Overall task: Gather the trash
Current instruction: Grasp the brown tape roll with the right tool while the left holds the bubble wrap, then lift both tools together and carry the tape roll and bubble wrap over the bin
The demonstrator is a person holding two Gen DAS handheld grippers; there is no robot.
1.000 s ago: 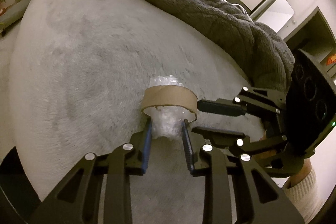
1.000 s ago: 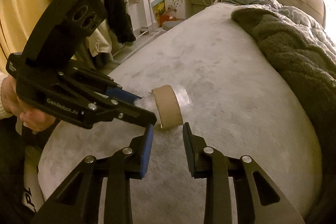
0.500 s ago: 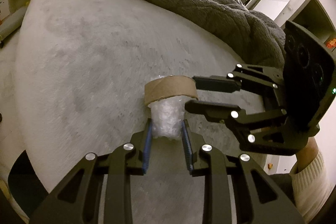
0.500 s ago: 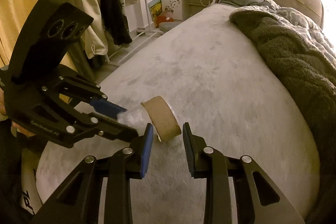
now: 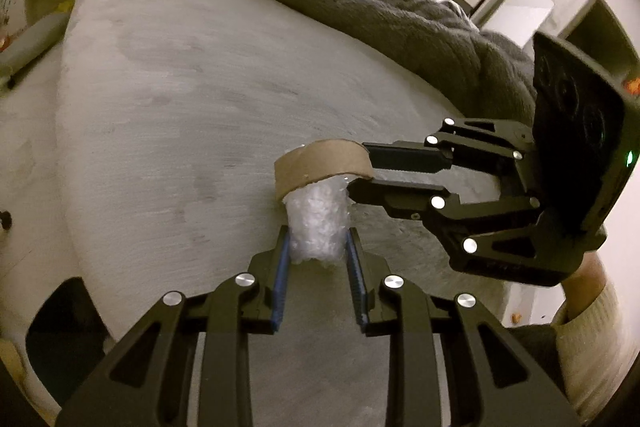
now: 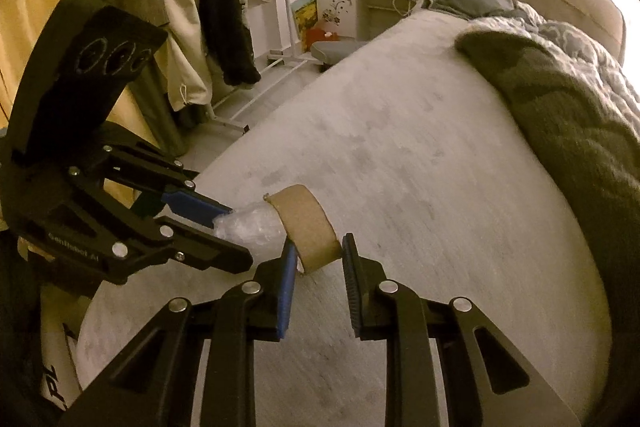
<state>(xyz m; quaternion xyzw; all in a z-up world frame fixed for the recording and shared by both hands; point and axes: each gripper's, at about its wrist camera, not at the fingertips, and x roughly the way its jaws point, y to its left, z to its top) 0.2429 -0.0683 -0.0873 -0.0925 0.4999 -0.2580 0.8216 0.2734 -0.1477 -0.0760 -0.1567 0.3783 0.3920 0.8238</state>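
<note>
A bedroom: a pale grey bed cover (image 5: 168, 115) fills both views, with a dark grey blanket (image 5: 384, 15) heaped along its far side. Above the cover, the left gripper (image 5: 316, 247) holds a wad of clear bubble wrap (image 5: 316, 223) between its blue pads. A cardboard ring (image 6: 308, 227) sits around the far end of the wad. The right gripper (image 6: 318, 259) has just been closing on this ring; its pads now touch the ring on both sides.

Reads "GenRobot.AI", faint white print, on the left gripper (image 6: 236, 233) body at 9 o'clock; "PL" on white item (image 6: 54, 379) at 8 o'clock.
</note>
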